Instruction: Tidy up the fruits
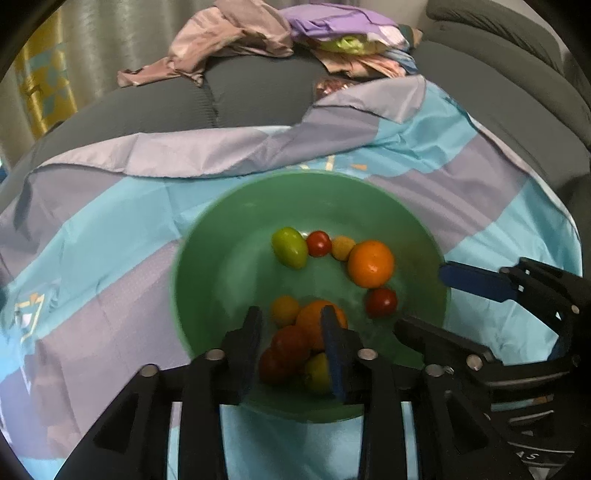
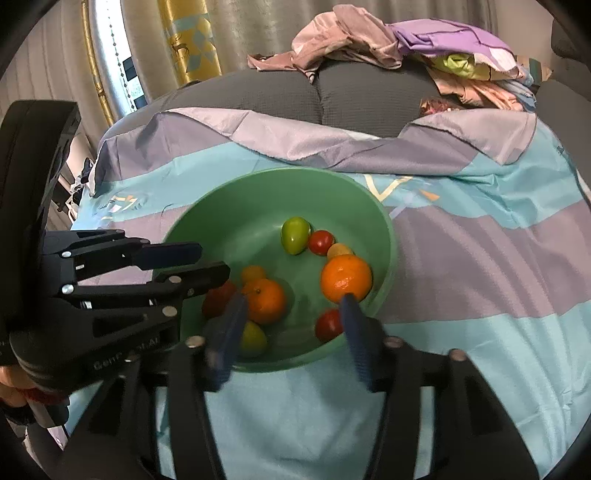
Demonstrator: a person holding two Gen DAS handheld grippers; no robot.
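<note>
A green bowl [image 1: 236, 236] sits on a blue and purple cloth [image 1: 110, 258] and holds several fruits: two oranges [image 1: 370, 263], a green fruit [image 1: 290, 246], red tomatoes [image 1: 318, 243] and small yellow ones. My left gripper [image 1: 291, 317] is open over the bowl's near side, with nothing between its fingers. My right gripper [image 2: 291, 302] is open at the near rim of the bowl [image 2: 229, 206], next to an orange [image 2: 346, 277] and a red tomato [image 2: 328, 325]. It also shows in the left wrist view [image 1: 436, 295].
The cloth lies over a grey sofa [image 1: 258, 92]. A heap of pink and purple clothes [image 1: 280, 33] lies on the sofa back. Curtains [image 2: 184, 40] hang behind at the left.
</note>
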